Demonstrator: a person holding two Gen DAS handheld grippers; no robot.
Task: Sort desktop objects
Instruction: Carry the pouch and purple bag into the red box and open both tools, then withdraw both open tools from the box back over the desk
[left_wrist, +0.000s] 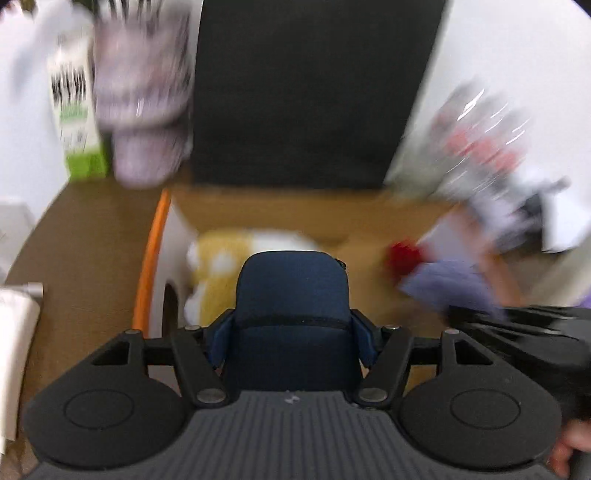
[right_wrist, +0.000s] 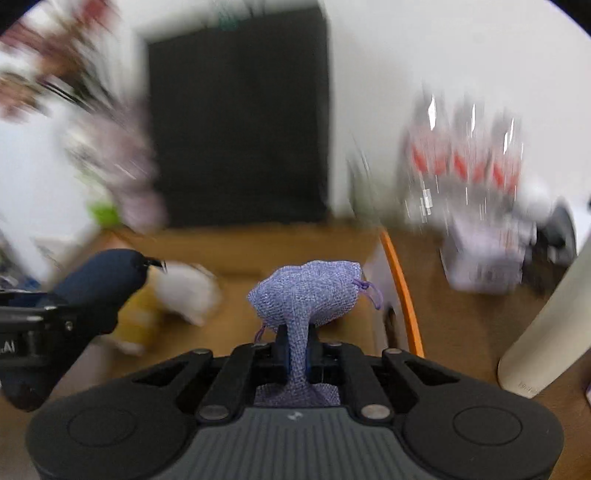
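Note:
My left gripper (left_wrist: 291, 332) is shut on a dark blue zip case (left_wrist: 293, 295) and holds it above the brown desk. My right gripper (right_wrist: 297, 345) is shut on a purple mesh drawstring pouch (right_wrist: 308, 291), pinched at its middle. The pouch also shows in the left wrist view (left_wrist: 447, 282), and the blue case in the right wrist view (right_wrist: 105, 282). A white bin with an orange rim (left_wrist: 153, 251) lies under both grippers; its rim shows in the right wrist view (right_wrist: 402, 291). A yellow and white soft toy (left_wrist: 218, 258) lies in it. A red object (left_wrist: 402, 254) sits beside the pouch.
A black monitor (left_wrist: 310, 92) stands at the back. A green and white carton (left_wrist: 75, 114) and a pink patterned cup (left_wrist: 142, 99) stand at the back left. Clear bottles with red labels (right_wrist: 469, 162) stand at the back right. A cream cylinder (right_wrist: 543, 325) lies at the right.

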